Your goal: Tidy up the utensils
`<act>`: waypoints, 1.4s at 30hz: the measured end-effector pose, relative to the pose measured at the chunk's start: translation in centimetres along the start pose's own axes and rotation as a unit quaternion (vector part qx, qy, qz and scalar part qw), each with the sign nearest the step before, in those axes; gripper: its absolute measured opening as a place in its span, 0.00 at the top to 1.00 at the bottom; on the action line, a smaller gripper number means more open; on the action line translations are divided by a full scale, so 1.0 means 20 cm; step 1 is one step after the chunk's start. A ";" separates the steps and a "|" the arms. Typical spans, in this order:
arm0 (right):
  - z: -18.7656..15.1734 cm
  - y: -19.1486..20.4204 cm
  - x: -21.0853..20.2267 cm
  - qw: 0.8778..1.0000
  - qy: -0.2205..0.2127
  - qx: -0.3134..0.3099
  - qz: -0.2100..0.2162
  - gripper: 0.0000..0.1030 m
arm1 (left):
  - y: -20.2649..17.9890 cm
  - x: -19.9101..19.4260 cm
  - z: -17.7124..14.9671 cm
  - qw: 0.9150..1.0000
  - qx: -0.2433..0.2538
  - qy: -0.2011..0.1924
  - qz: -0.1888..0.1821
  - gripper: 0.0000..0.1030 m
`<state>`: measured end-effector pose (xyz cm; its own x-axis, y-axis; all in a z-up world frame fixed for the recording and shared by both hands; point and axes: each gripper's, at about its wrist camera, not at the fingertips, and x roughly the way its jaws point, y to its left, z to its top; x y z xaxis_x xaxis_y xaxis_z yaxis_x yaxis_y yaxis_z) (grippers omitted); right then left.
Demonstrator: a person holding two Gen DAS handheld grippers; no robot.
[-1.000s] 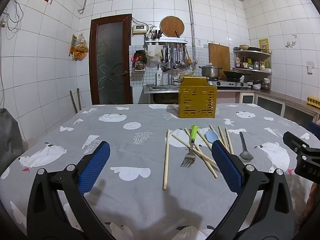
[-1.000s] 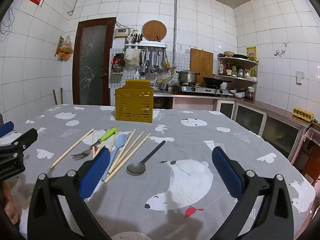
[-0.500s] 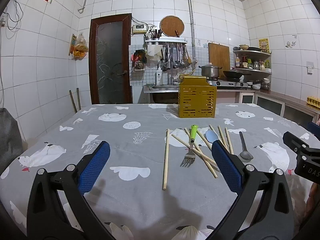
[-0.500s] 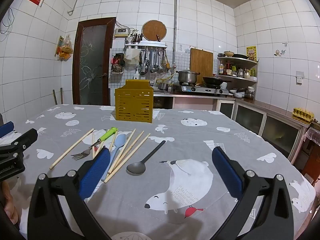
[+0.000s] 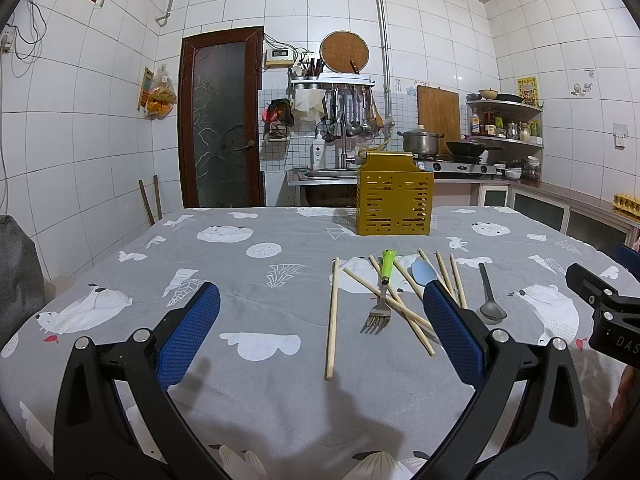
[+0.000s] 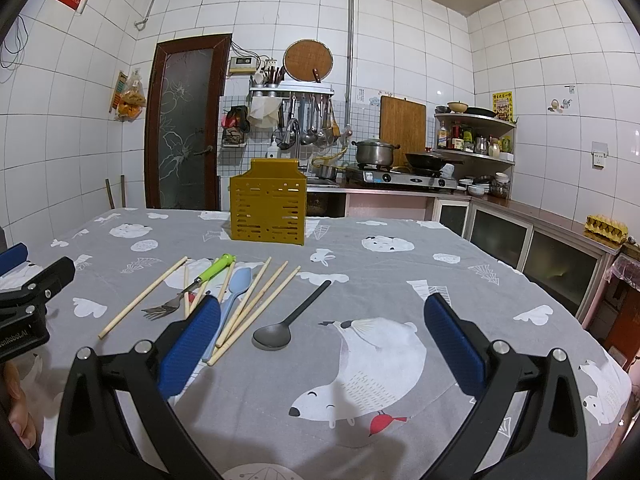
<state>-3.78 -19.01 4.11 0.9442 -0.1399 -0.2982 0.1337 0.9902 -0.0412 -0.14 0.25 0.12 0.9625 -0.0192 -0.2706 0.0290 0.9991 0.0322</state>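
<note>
Utensils (image 5: 400, 292) — flat on cloth, ahead of both gaping claws — ungripped

- The tablecloth (image 5: 248, 412) was grey with white polar bears, clouds and little line-drawn doodles, plus a tiny red bird thing (image 6: 383, 419) by one bear.
- The utensil holder (image 5: 394, 199) was mustard yellow, punched with rows of short slots.
- The fork (image 5: 381, 295) had a lime green handle and a plain steel head.
- One spoon (image 6: 236, 296) was pale blue, the other spoon (image 6: 289, 319) dark grey all over.
- The chopsticks (image 5: 332, 312) were a light bare-wood tan.
- Both grippers were black with bright blue textured pads (image 5: 188, 336), same blue on the right one (image 6: 454, 344).
- The walls (image 5: 100, 120) were white tile, the door (image 5: 222, 120) dark brown with frosted floral glass.
</note>
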 end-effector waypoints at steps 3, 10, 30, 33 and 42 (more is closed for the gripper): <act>0.00 0.00 0.00 1.000 0.000 0.000 0.000 0.04 | 0.00 0.00 0.00 1.000 0.000 0.000 0.000 0.05; 0.00 0.00 0.00 1.000 0.000 0.000 0.000 0.03 | 0.00 0.00 0.00 1.000 0.000 0.000 0.000 0.05; 0.00 0.01 0.00 1.000 0.000 -0.002 0.000 0.04 | 0.00 0.00 0.00 1.000 0.000 0.002 -0.001 0.05; -0.02 0.01 -0.01 1.000 -0.001 -0.002 0.000 0.04 | -0.01 0.00 0.00 1.000 0.001 0.001 -0.002 0.05; -0.01 0.02 0.00 1.000 -0.003 -0.001 0.001 0.04 | -0.02 0.00 0.00 1.000 -0.006 0.003 -0.008 0.05</act>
<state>-3.91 -18.64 3.86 0.9463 -0.1388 -0.2918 0.1319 0.9903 -0.0432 -0.22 -0.24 0.09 0.9603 -0.0357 -0.2766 0.0417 0.9990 0.0158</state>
